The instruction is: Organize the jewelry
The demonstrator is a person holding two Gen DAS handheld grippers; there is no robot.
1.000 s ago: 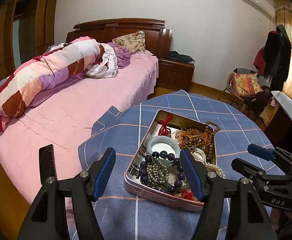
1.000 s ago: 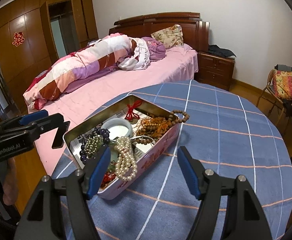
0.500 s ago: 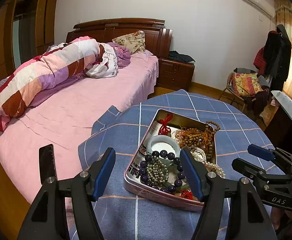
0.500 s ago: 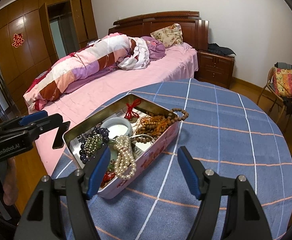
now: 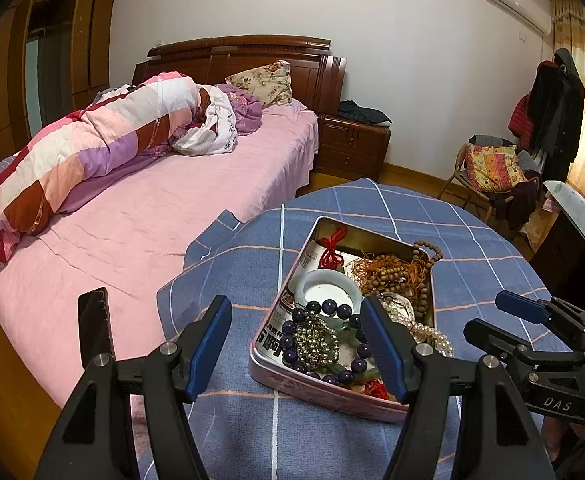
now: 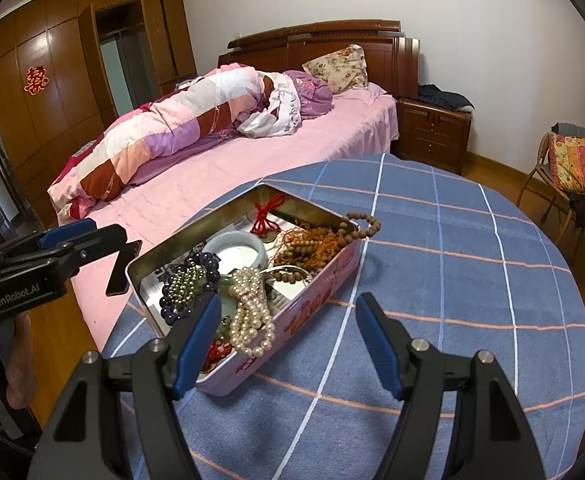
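Note:
An open pink metal tin (image 5: 324, 394) sits on the blue checked tablecloth (image 6: 452, 280). It holds a purple bead bracelet (image 5: 328, 307), a white bangle (image 5: 306, 280), brown wooden beads (image 5: 388, 274), a pearl strand (image 6: 252, 316) and a red knot (image 5: 332, 248). My left gripper (image 5: 296, 340) hovers open before the tin's near left corner, holding nothing. My right gripper (image 6: 288, 340) hangs open at the tin's near right side (image 6: 312, 308), also holding nothing. Each gripper shows in the other's view: right gripper (image 5: 506, 320), left gripper (image 6: 88, 236).
A bed (image 5: 152, 232) with pink sheets and a rolled quilt runs along the table's left side. A dark phone (image 5: 94, 320) lies on its near edge. A chair (image 5: 492, 168) with cushions stands beyond the table on the right. Bare cloth lies right of the tin.

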